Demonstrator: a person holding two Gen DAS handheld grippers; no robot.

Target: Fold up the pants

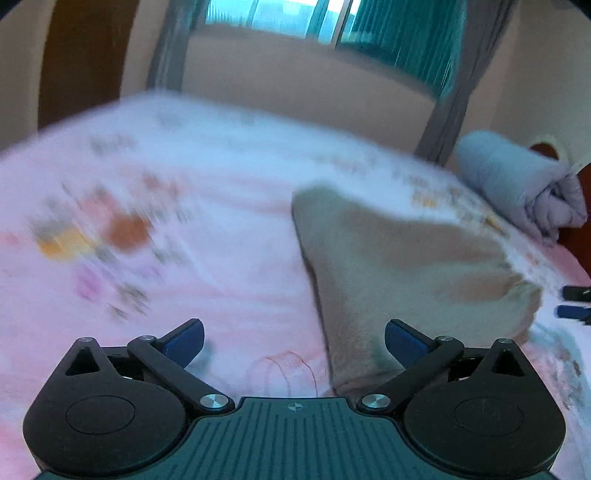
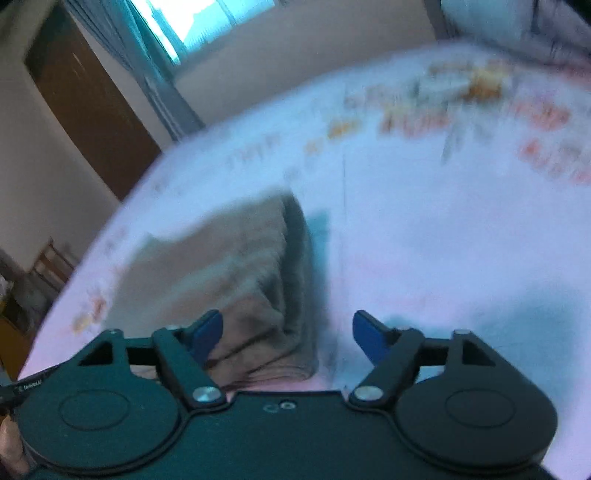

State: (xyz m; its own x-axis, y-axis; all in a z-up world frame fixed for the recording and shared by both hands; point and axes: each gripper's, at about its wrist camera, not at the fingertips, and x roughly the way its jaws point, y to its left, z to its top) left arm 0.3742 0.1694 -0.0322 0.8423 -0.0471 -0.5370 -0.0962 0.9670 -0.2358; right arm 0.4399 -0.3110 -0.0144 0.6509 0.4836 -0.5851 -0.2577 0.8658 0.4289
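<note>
Beige pants (image 1: pixel 399 273) lie folded in a compact pile on the pink floral bed sheet (image 1: pixel 184 229). In the left wrist view the pile sits right of centre, its near corner beside the right blue pad. My left gripper (image 1: pixel 293 341) is open and empty above the sheet. In the right wrist view the pants (image 2: pixel 229 280) lie left of centre, their near edge between the pads. My right gripper (image 2: pixel 288 334) is open and empty; its tips also show at the right edge of the left wrist view (image 1: pixel 576 302). Both views are motion-blurred.
A rolled grey blanket (image 1: pixel 517 184) lies at the bed's far right. A brown door (image 2: pixel 88 99), grey curtains (image 1: pixel 454 74) and a window (image 1: pixel 295 18) stand beyond the bed. The bed's left edge (image 2: pixel 74 280) drops to the floor, with wooden furniture there.
</note>
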